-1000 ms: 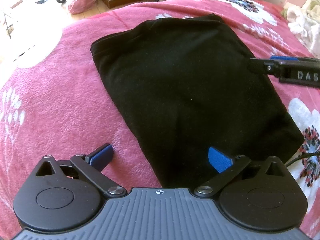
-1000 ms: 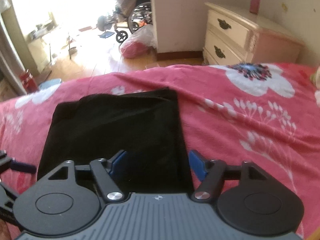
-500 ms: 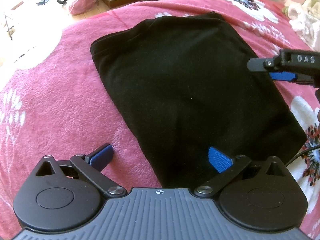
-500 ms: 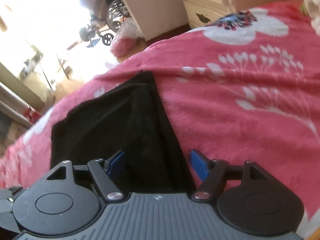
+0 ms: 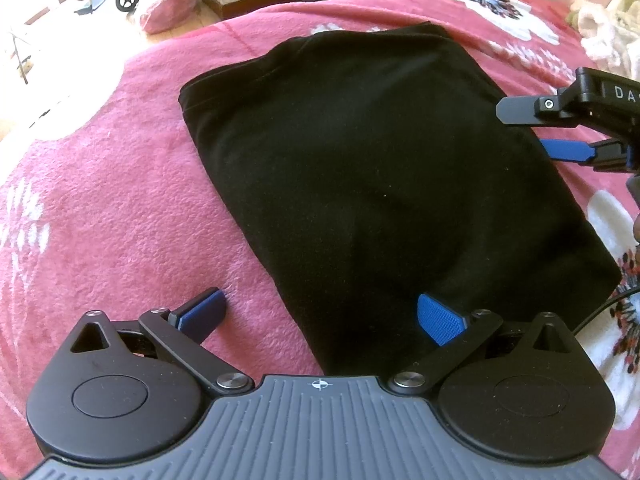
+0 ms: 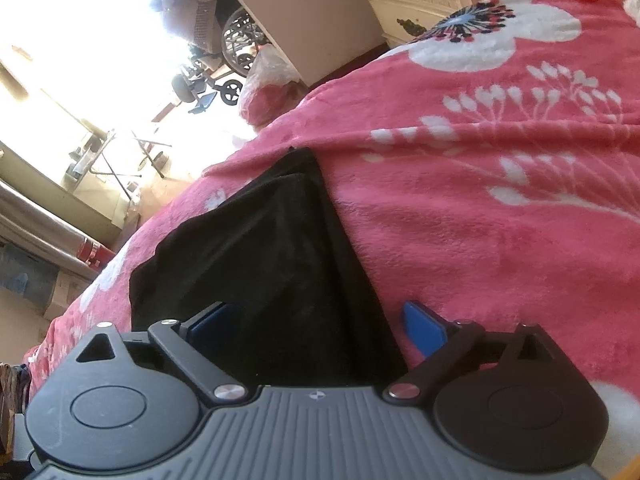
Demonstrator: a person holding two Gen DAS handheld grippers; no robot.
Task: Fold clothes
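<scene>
Here, folded black garment (image 5: 380, 184) on pink blanket (image 5: 120, 200), near edge hidden behind both grippers, left gripper (image 5: 320, 316) and right gripper (image 6: 316, 320) fingers spread, right just widened, empty.

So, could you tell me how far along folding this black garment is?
Done: the black garment lies as a flat folded rectangle on the pink blanket. In hand: nothing; the left gripper and right gripper are open at its edges. Left: possibly another fold.

Both wrist views close, angled down, sharing black garment (image 5: 380, 184)
</scene>
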